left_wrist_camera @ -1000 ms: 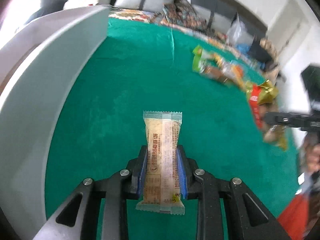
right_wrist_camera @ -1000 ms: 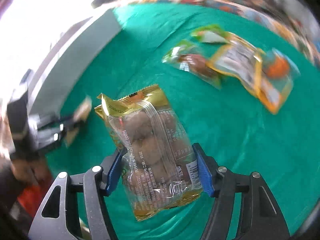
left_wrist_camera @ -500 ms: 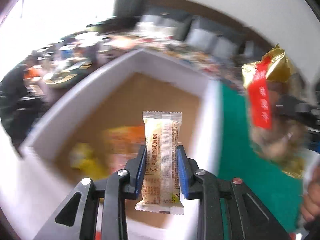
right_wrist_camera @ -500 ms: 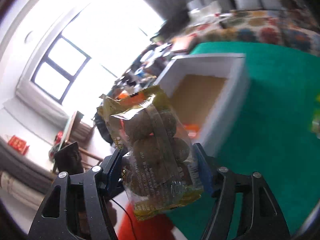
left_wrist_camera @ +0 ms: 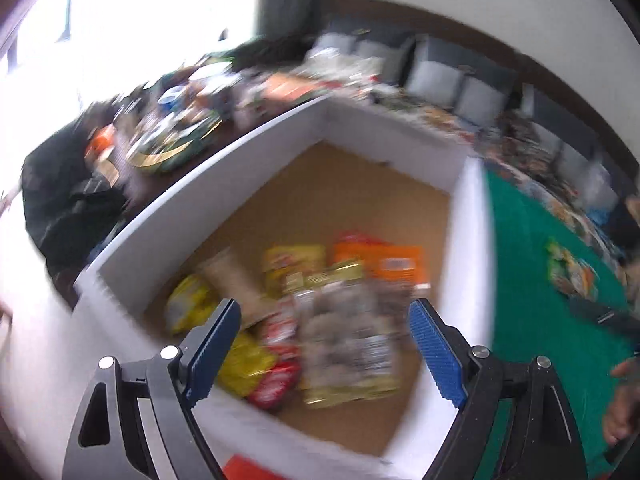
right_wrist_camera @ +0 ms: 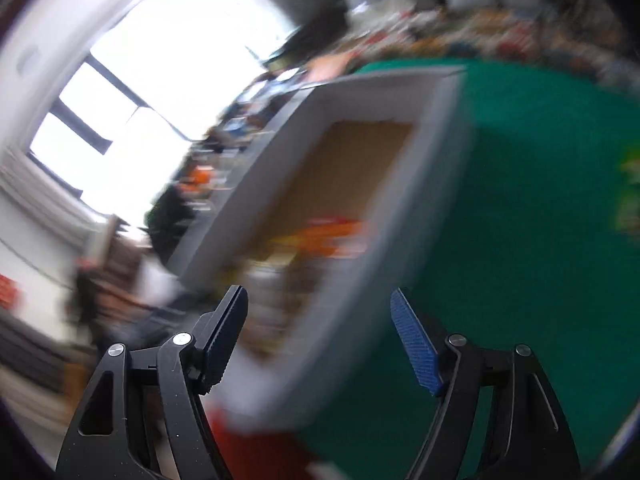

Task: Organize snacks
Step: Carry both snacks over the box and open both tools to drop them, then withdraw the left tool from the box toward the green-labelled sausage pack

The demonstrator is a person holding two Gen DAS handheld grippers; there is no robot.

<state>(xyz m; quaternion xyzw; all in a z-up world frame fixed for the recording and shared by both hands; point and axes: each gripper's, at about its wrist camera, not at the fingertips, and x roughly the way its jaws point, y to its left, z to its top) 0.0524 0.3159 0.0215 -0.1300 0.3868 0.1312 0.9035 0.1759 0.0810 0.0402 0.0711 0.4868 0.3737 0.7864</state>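
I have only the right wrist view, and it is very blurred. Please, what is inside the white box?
Observer: The left wrist view shows the white box with several packets on its brown floor: a yellow packet, an orange packet, a red packet and a clear pack of brown round pieces.
Operator: Do the left tongs carry anything?
Observer: No. The left tongs are opening above the box, with nothing between them.
Operator: Are there snacks outside the box?
Observer: Yes. A green packet lies on the green cloth, to the right of the box.
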